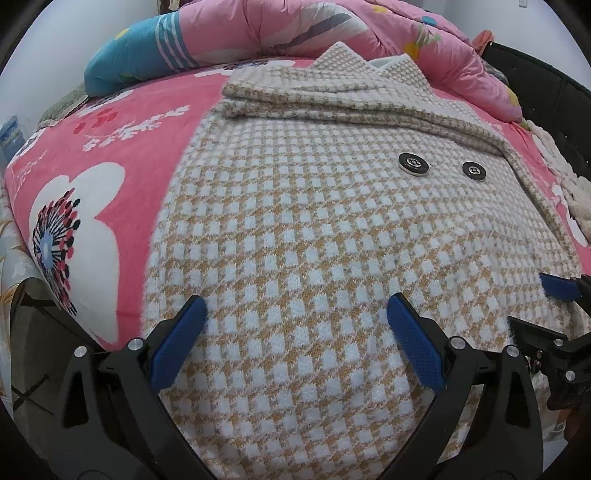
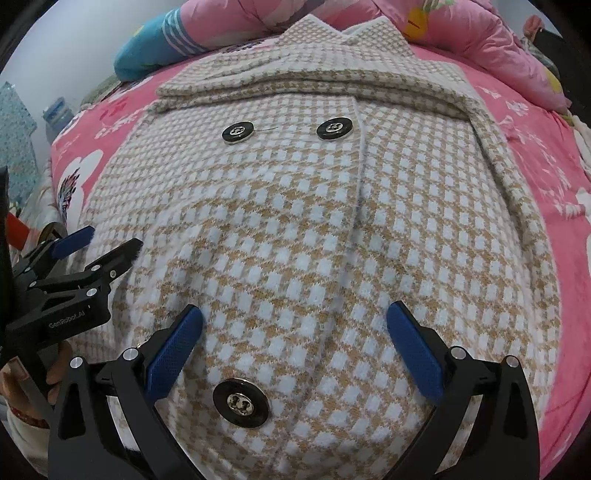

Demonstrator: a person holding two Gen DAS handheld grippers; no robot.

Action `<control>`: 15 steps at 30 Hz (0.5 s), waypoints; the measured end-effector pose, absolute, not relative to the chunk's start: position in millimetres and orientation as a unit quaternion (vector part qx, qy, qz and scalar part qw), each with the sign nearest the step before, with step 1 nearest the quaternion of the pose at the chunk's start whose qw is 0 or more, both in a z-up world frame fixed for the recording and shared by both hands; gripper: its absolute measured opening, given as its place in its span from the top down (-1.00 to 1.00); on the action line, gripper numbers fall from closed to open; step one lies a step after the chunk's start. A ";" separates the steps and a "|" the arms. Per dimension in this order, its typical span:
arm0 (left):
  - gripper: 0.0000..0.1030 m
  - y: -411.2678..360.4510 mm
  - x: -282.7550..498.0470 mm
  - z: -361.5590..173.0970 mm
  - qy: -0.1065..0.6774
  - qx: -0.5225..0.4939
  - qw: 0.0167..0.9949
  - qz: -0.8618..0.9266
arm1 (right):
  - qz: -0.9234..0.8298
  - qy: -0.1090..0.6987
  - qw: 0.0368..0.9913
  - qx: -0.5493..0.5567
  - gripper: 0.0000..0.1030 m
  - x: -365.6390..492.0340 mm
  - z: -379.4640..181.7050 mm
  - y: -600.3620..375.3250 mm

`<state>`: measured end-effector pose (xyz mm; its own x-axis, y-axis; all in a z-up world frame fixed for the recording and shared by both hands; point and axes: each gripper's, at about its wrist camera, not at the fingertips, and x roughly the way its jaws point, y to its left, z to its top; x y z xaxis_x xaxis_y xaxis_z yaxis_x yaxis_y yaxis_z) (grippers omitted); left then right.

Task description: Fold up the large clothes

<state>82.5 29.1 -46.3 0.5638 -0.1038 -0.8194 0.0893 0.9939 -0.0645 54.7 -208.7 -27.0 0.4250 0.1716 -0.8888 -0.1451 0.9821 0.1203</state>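
Note:
A tan and white checked coat [image 1: 295, 221] lies flat on the bed, collar at the far end, its sleeves folded across the chest. Two black buttons [image 1: 413, 162] show on its front. My left gripper [image 1: 295, 306] hovers open over the coat's near left part, nothing between its blue pads [image 1: 177, 339]. In the right wrist view the same coat [image 2: 314, 221] fills the frame, and my right gripper [image 2: 295, 314] stands open above the near hem. A large black button [image 2: 241, 403] lies just below between its fingers [image 2: 413, 347]. Each gripper shows at the edge of the other's view.
A pink flowered blanket [image 1: 110, 147] covers the bed. A bunched pink quilt [image 1: 295, 26] with a teal part lies along the far edge. A dark bed frame [image 1: 554, 96] stands at the right. A hand [image 2: 22, 384] holds the left gripper's handle.

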 end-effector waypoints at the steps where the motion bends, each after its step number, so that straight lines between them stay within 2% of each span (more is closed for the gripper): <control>1: -0.85 28.6 81.4 -46.9 0.462 -0.003 0.885 -0.058 | 0.093 0.528 0.844 0.014 -0.88 54.4 -27.1 -208.4; 15: -0.85 26.5 78.1 -48.0 0.459 0.008 0.886 -0.062 | 0.090 0.525 0.846 0.011 -0.88 49.3 -28.6 -206.5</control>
<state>78.1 26.5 -48.0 0.5715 -0.1032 -0.8141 0.1183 0.9921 -0.0428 49.3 -206.5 -28.6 0.4330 0.1636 -0.8864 -0.1415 0.9835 0.1124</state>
